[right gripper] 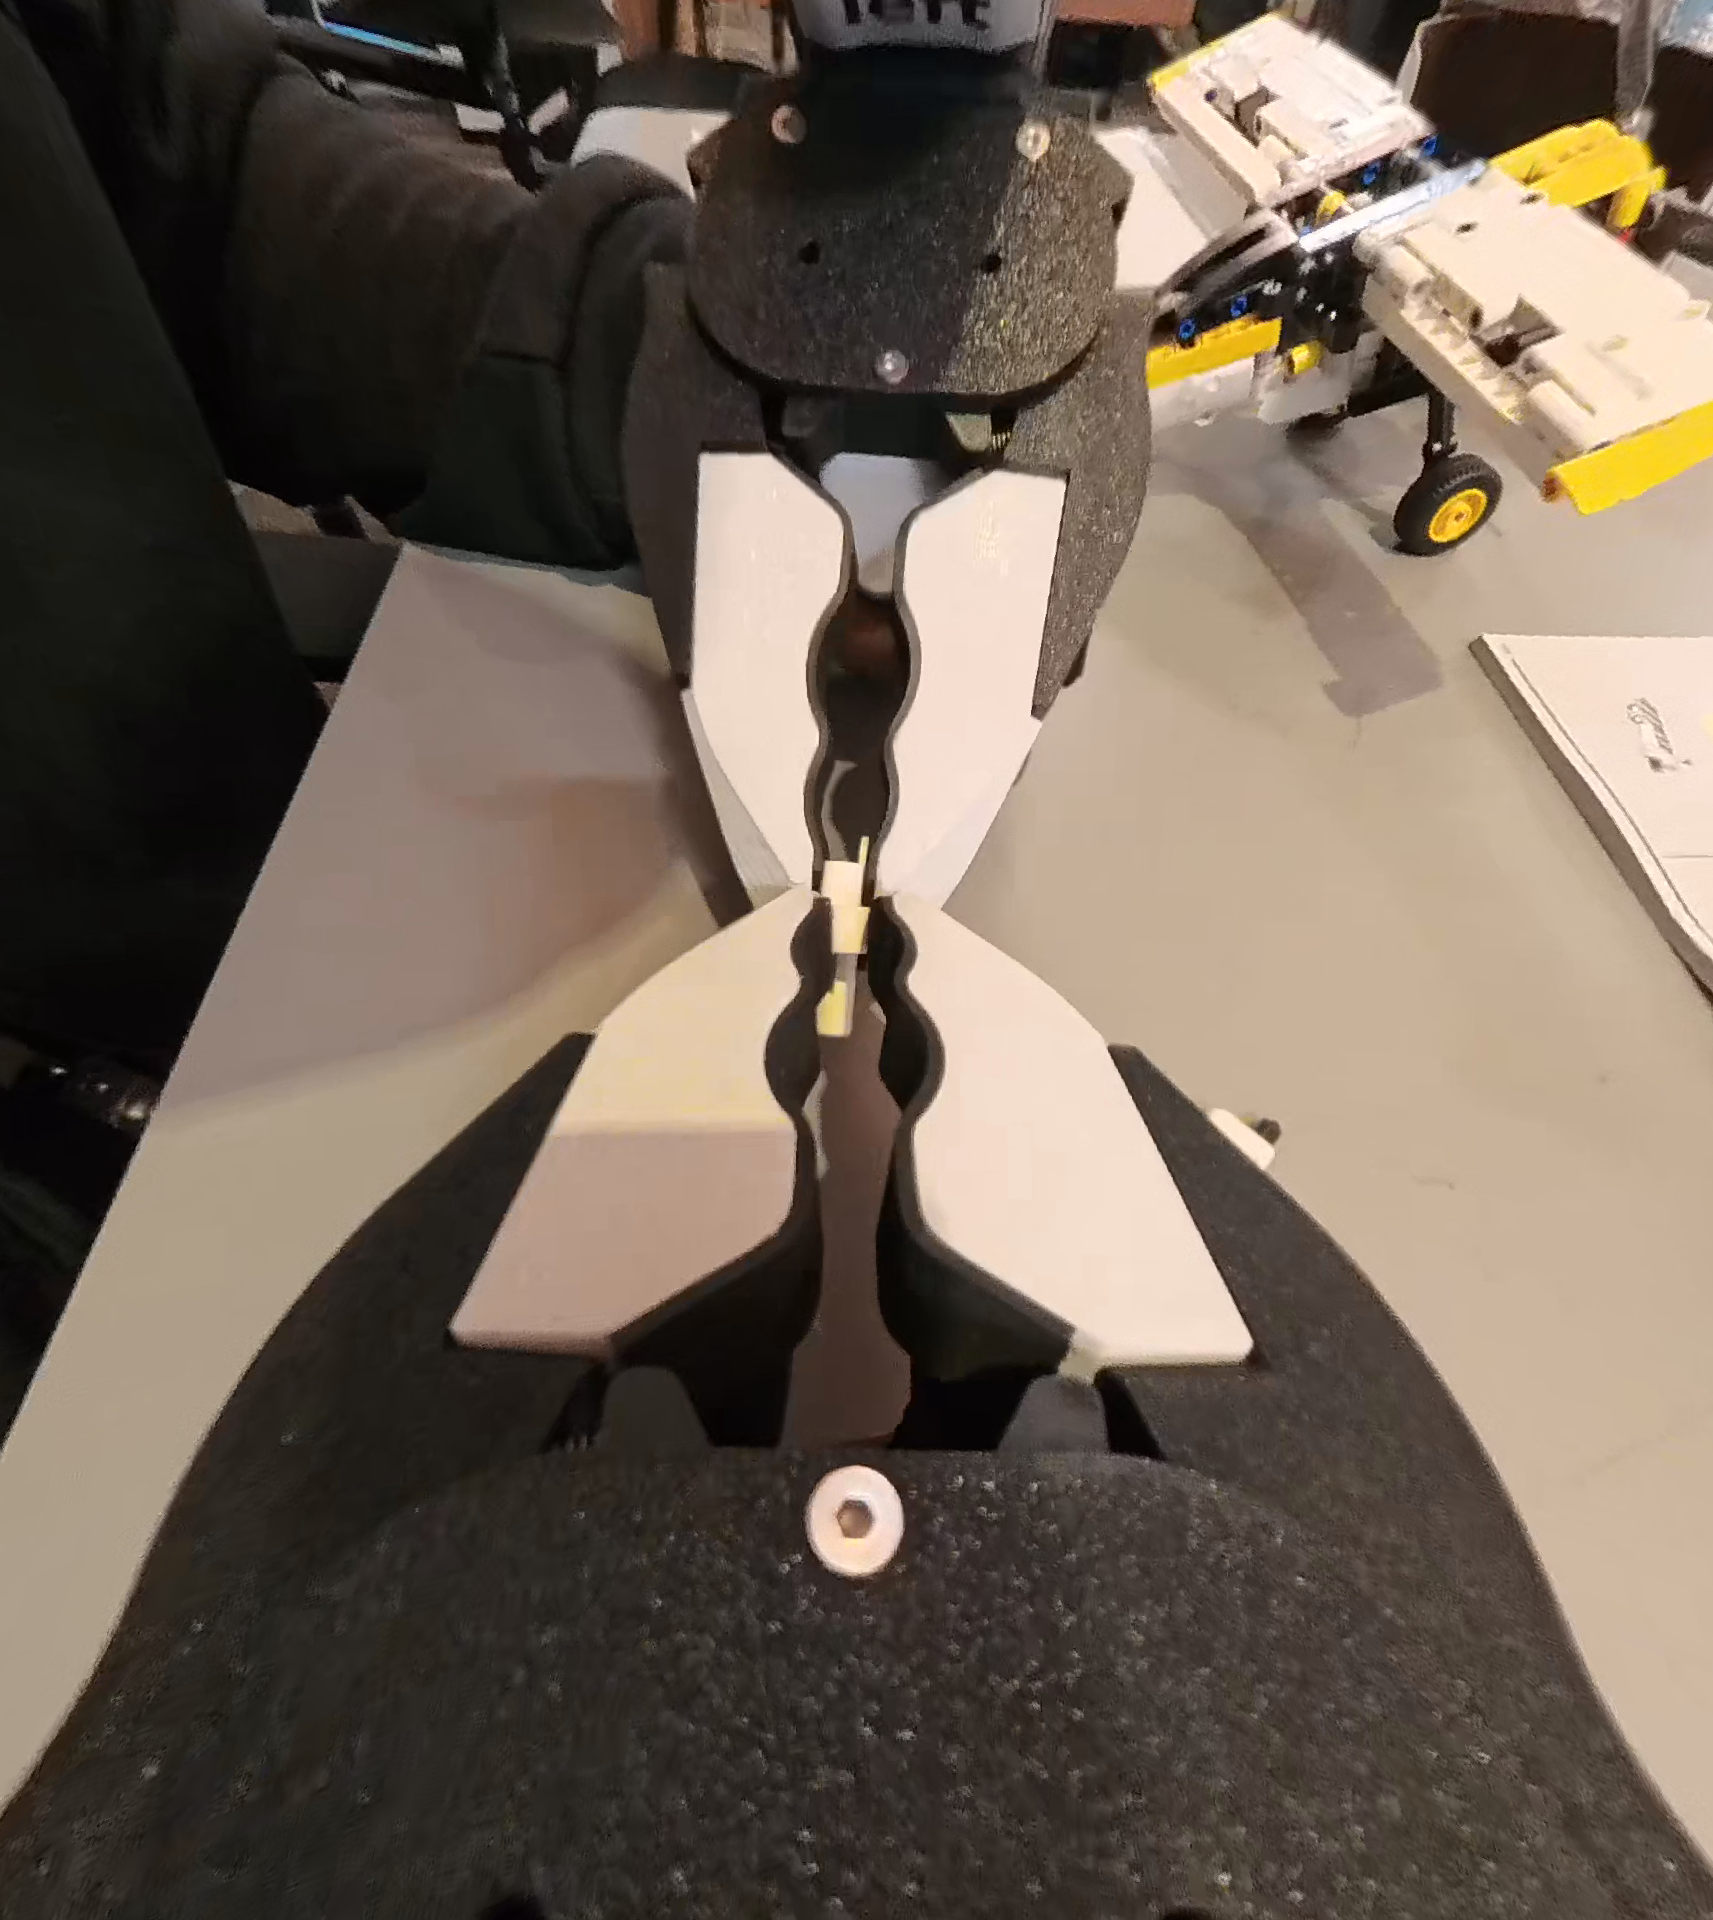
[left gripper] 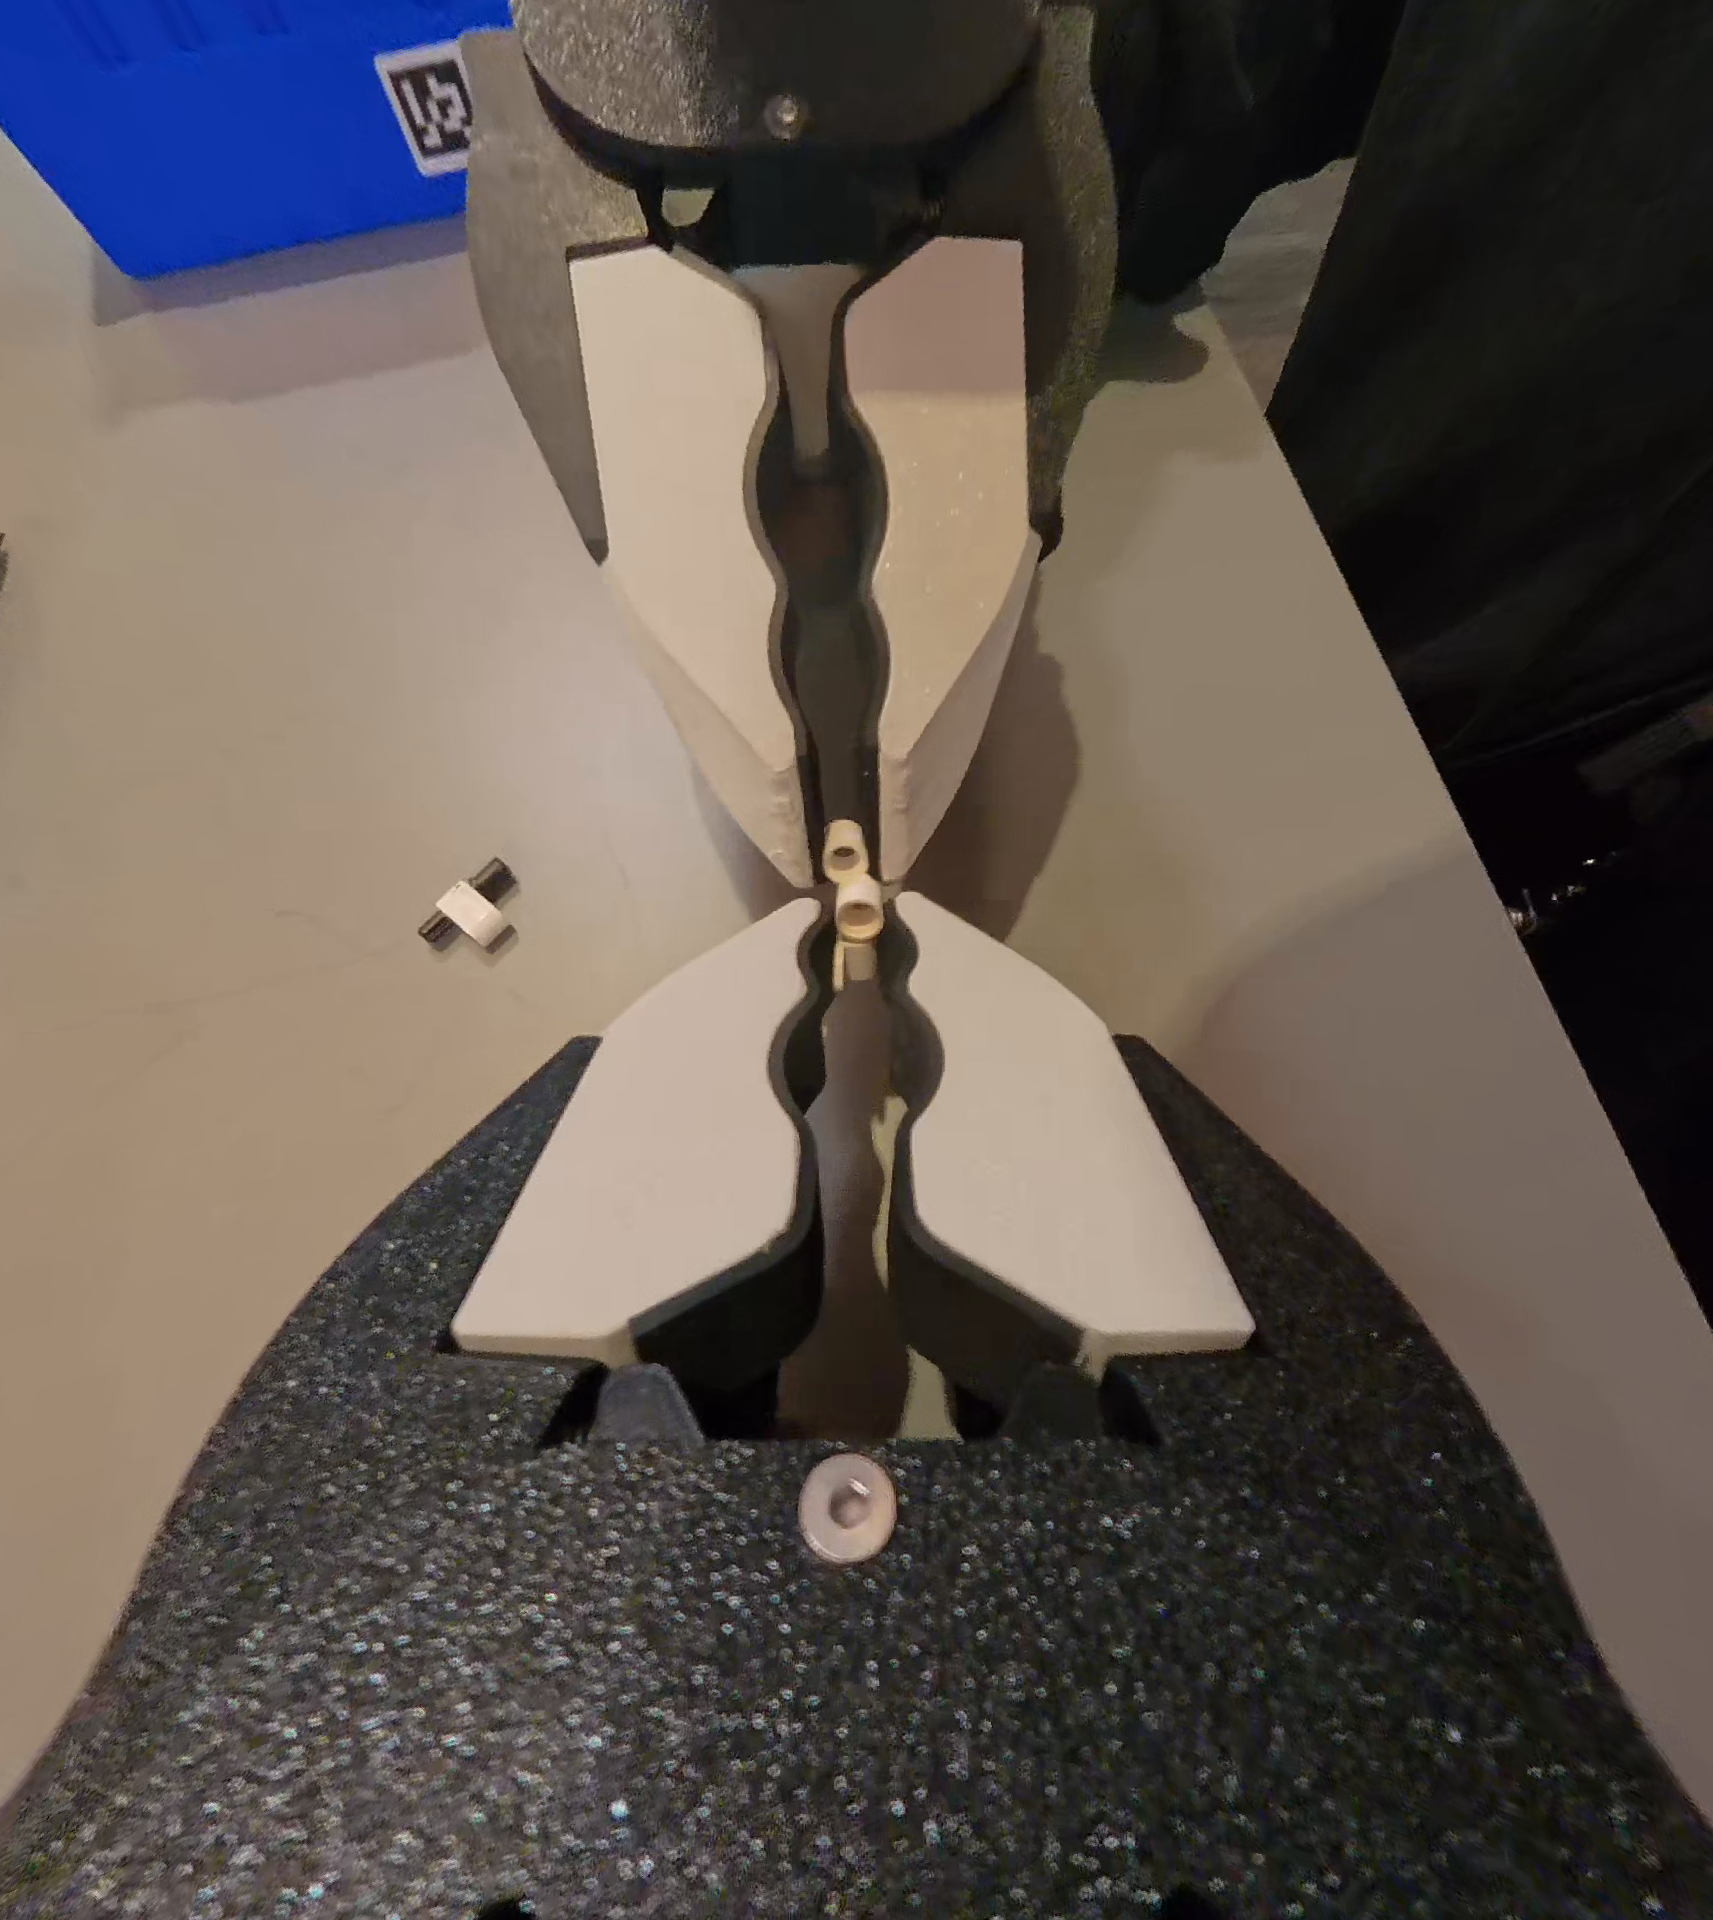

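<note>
Two small cream tube-shaped connector pieces met tip to tip where the grippers faced each other. The left gripper (left gripper: 857, 920) had its fingers nearly closed on one cream connector (left gripper: 860, 906), the pads pressing its sides at the very tips, a thin cream pin (left gripper: 852, 966) trailing back between the fingers. The right gripper (right gripper: 847, 914), also nearly closed, pinched the other cream connector (right gripper: 844, 888) at its fingertips.

Both holds sat at the extreme fingertips on tiny round parts, so a slight twist or sideways push could, I judged, roll a piece out of the pads and drop it onto the grey table (left gripper: 208, 623).

Each connector was short, hollow and pale. Out to the left of the left fingers lay a black-and-white pin piece (left gripper: 473, 902); beyond the right fingers, to their right, stood a yellow-and-white brick aeroplane (right gripper: 1434, 270) and an open booklet (right gripper: 1683, 800).
</note>
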Demonstrator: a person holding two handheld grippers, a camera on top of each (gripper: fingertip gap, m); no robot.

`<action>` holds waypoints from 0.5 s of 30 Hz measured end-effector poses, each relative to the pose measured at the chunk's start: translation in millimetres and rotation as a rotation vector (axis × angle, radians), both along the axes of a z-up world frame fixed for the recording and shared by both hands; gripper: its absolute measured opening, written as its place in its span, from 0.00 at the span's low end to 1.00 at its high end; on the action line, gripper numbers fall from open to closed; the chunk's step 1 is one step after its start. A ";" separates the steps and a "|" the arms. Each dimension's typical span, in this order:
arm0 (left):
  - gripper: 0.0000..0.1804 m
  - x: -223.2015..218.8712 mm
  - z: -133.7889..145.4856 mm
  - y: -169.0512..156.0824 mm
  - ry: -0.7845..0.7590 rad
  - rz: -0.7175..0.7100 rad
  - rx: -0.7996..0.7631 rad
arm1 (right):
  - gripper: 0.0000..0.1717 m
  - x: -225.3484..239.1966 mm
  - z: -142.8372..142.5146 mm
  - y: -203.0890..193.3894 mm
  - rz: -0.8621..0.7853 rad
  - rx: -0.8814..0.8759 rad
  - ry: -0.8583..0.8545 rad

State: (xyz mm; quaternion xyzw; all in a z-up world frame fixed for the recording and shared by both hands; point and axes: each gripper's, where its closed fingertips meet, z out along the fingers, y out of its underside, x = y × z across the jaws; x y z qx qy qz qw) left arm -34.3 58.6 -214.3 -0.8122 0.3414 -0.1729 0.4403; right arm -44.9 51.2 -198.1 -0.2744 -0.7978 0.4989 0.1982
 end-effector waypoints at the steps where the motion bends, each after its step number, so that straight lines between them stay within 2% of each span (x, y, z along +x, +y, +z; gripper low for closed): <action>1: 0.04 0.5 0.3 -0.6 -0.008 -0.006 -0.002 | 0.04 0.0 0.9 0.1 0.008 -0.005 0.004; 6: 0.04 3.3 8.1 -0.2 -0.093 -0.017 0.023 | 0.04 1.5 6.9 -0.3 0.045 -0.042 0.027; 15: 0.04 6.6 35.9 0.1 -0.354 -0.035 0.073 | 0.04 2.3 33.0 0.4 0.079 -0.213 0.100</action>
